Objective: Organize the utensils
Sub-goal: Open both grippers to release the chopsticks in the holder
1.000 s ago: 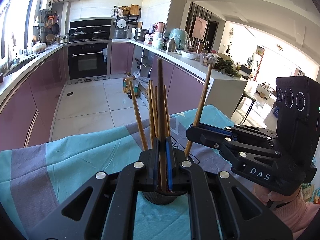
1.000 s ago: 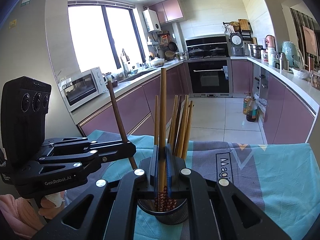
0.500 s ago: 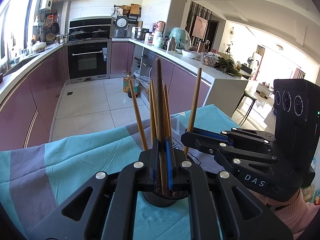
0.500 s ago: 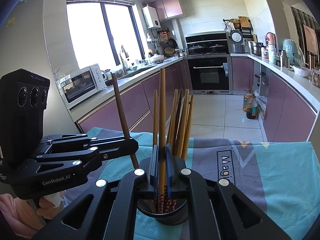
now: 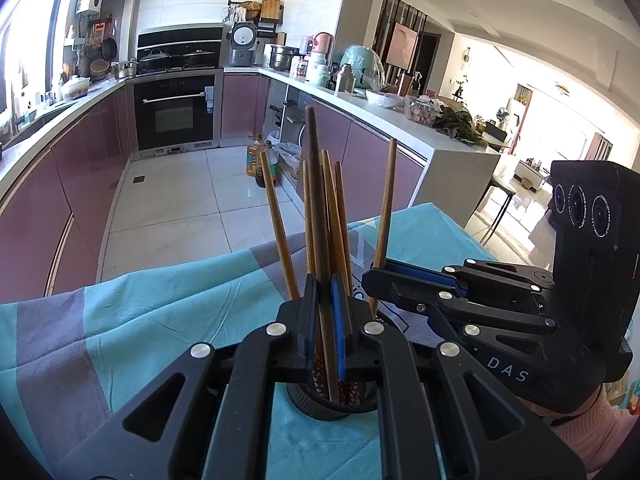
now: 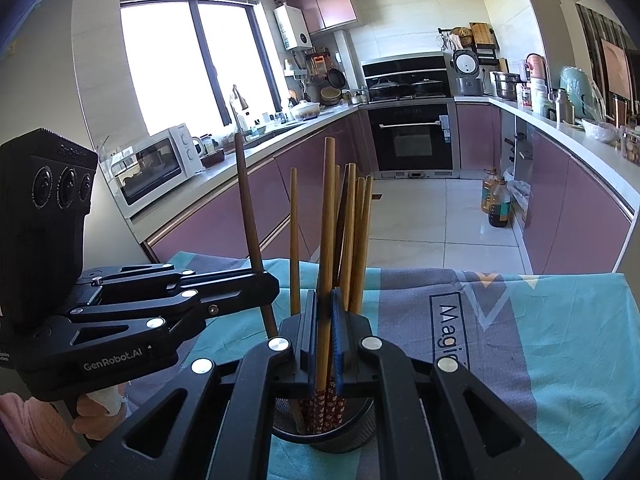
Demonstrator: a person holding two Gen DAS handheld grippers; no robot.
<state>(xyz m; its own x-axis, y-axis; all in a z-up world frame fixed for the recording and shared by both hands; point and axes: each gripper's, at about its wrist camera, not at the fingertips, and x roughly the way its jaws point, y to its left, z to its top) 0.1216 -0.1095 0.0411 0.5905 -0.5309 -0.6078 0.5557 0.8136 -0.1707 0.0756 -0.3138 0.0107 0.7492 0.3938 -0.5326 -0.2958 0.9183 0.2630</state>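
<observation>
A black mesh holder [image 5: 320,404] [image 6: 352,436] stands on the teal and grey tablecloth [image 5: 160,312] with several wooden chopsticks [image 5: 336,220] [image 6: 356,232] upright in it. My left gripper [image 5: 324,308] [image 6: 268,284] is shut on a dark brown chopstick [image 5: 316,200] [image 6: 246,200] whose lower end reaches into the holder. From the right, my right gripper [image 6: 325,312] [image 5: 372,276] is shut on a lighter chopstick [image 6: 328,208] [image 5: 386,208], nearly upright, its patterned lower end inside the holder. The two grippers' tips are close together above the holder's rim.
The table's far edge [image 6: 480,270] drops to a tiled kitchen floor. Purple cabinets run along both sides, with an oven at the back. Oil bottles [image 6: 496,204] stand on the floor. A hand in a pink sleeve [image 5: 592,424] holds the right gripper.
The right gripper has shifted a little toward the holder and its chopstick has gone from tilted to nearly upright. The left gripper has barely moved.
</observation>
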